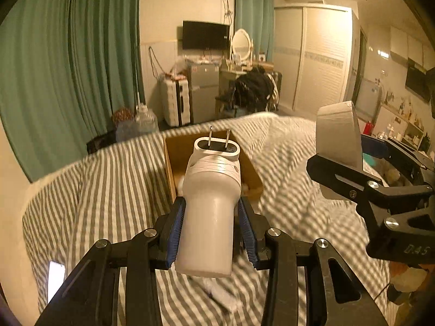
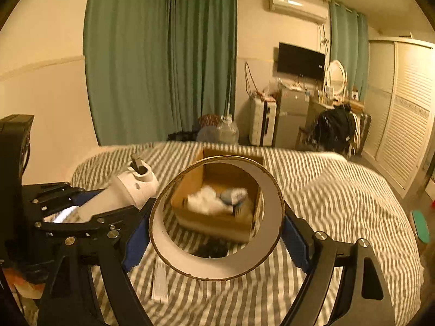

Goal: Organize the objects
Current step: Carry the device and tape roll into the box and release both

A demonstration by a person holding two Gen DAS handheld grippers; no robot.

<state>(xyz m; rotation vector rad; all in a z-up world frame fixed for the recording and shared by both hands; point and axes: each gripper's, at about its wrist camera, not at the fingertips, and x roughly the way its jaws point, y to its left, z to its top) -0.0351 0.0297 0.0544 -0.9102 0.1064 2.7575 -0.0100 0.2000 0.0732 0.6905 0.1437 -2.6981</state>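
Now both loads hang above the striped bed (image 1: 114,179). Left hand-held gripper (image 1: 212,233) grasps a white plug adapter (image 1: 210,203) by its barrel, prongs pointing forward toward the cardboard box (image 2: 214,217). Right hand-held gripper (image 2: 217,233) is clenched on a wide tape ring (image 2: 217,269), box visible through it. Step in hand looks like carrying to the box. Next move likely calls for lowering each over the opening, then letting go.
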